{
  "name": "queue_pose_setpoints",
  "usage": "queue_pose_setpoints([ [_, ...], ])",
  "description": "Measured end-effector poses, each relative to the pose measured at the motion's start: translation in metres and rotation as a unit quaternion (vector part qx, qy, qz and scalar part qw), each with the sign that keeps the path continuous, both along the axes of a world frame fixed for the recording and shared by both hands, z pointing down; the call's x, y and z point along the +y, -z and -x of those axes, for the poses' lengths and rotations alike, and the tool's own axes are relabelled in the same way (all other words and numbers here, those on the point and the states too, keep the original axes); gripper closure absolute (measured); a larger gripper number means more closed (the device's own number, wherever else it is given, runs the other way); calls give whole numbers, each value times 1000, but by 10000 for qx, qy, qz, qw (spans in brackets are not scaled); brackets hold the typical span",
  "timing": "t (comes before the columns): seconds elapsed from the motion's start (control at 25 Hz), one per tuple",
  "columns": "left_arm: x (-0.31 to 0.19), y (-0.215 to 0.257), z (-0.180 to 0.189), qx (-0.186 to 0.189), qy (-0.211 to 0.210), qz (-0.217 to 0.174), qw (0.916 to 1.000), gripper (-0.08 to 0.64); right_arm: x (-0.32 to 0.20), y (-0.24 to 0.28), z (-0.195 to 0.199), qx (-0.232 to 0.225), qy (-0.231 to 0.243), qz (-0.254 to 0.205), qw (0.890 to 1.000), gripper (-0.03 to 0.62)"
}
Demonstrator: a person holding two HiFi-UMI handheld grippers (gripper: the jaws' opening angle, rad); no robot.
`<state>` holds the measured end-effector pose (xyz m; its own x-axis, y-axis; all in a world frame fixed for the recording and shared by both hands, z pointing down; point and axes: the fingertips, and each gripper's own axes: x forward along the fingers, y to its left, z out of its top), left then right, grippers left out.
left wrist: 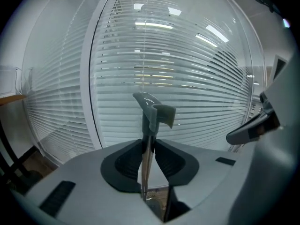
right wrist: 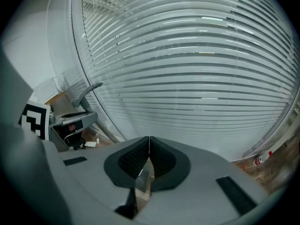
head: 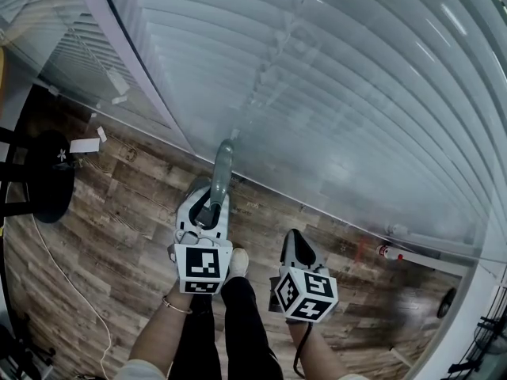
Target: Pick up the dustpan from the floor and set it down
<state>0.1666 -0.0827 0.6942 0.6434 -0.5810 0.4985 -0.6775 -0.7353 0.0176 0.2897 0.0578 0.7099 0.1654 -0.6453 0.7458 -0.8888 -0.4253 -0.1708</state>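
The dustpan's long handle [head: 222, 165] is a thin metal rod topped by a grey plastic grip, and it stands nearly upright in front of the blinds. My left gripper [head: 207, 206] is shut on the rod just below the grip. In the left gripper view the rod [left wrist: 146, 158] runs up between the two dark pads, which press on it from both sides, and the grip [left wrist: 153, 110] rises above them. The pan itself is hidden below the gripper. My right gripper [head: 295, 242] hangs to the right, shut and empty; its pads [right wrist: 161, 161] meet at the tip.
A glass wall with white blinds [head: 333, 93] fills the far side. On the wood floor are a black stool base [head: 43, 172] at the left, paper scraps [head: 83, 145], a white cable [head: 63, 275] and a red-and-white bottle [head: 388, 252]. The person's shoe [head: 236, 261] is between the grippers.
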Motion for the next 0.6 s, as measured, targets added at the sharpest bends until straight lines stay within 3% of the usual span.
queue_pose_setpoints([
  [0.24, 8, 4, 11, -73, -78, 0, 9999, 466, -9, 12, 9, -7, 95, -119, 9999, 560],
  [0.6, 37, 30, 44, -101, 88, 307, 9994, 466, -34, 51, 35, -30, 401, -377, 9985, 560],
])
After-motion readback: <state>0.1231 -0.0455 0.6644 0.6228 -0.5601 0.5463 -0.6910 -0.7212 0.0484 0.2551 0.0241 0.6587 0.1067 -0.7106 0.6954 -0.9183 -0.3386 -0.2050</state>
